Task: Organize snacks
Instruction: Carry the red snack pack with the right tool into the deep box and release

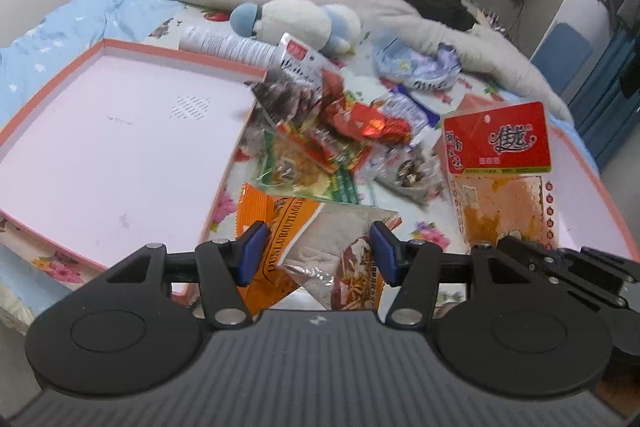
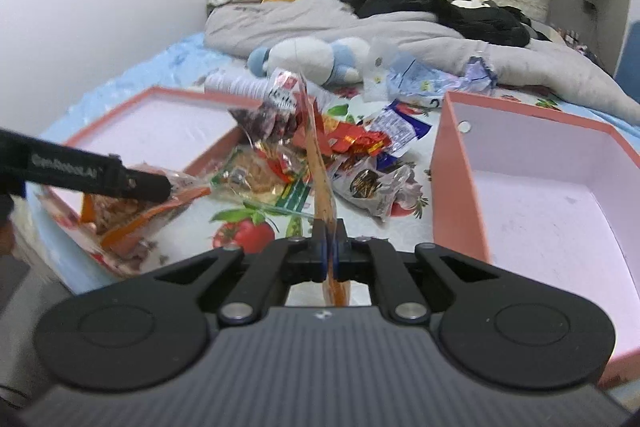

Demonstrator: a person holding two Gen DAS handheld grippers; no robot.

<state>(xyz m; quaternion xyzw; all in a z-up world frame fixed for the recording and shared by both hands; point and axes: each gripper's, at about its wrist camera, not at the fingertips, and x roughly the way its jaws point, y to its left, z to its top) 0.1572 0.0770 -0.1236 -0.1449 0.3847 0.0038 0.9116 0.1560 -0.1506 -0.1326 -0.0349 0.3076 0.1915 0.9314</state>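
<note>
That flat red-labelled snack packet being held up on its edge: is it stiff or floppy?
Probably fairly stiff: the snack packet stands upright from the right hand-held gripper without drooping. Likely light, since a pinch at one edge carries it. Its glossy plastic may be slippery.
</note>
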